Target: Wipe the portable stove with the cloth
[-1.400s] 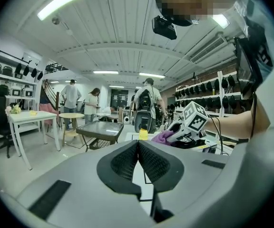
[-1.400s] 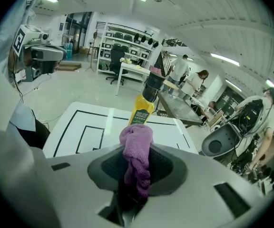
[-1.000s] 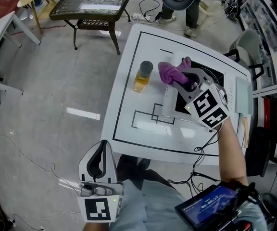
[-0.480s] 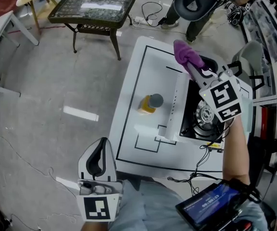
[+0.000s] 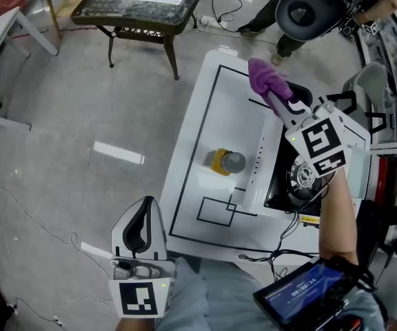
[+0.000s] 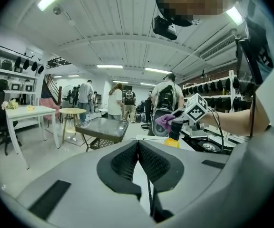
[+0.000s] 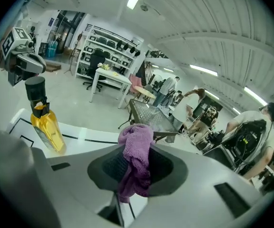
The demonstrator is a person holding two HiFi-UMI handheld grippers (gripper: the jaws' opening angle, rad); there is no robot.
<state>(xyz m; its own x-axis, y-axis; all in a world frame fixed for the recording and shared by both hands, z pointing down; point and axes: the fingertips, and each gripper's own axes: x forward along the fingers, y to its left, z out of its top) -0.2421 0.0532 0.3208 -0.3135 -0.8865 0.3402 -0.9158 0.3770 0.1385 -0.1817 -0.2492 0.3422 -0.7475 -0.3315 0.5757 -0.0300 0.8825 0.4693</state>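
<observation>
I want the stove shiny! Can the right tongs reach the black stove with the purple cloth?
Probably yes. The right tongs hold the crumpled purple cloth in the air near the black portable stove; nothing lies between, and the yellow bottle stands aside.

From the head view I get only part of the portable stove (image 5: 276,174). The right gripper (image 5: 276,96) and its marker cube cover its far half, and the person's forearm crosses its near corner. The purple cloth (image 5: 264,78) wraps that gripper's jaw tips, so I can't see them there. In the right gripper view the cloth's lower end drops between the jaws and out of sight behind the gripper body. The print on the yellow bottle (image 7: 46,127) is too small for me to read. In the left gripper view the cloth hides the bottle's cap. The glass-topped table (image 5: 143,2) is cut off by the top edge. The digits on the tablet screen (image 5: 302,292) are too small to read.
</observation>
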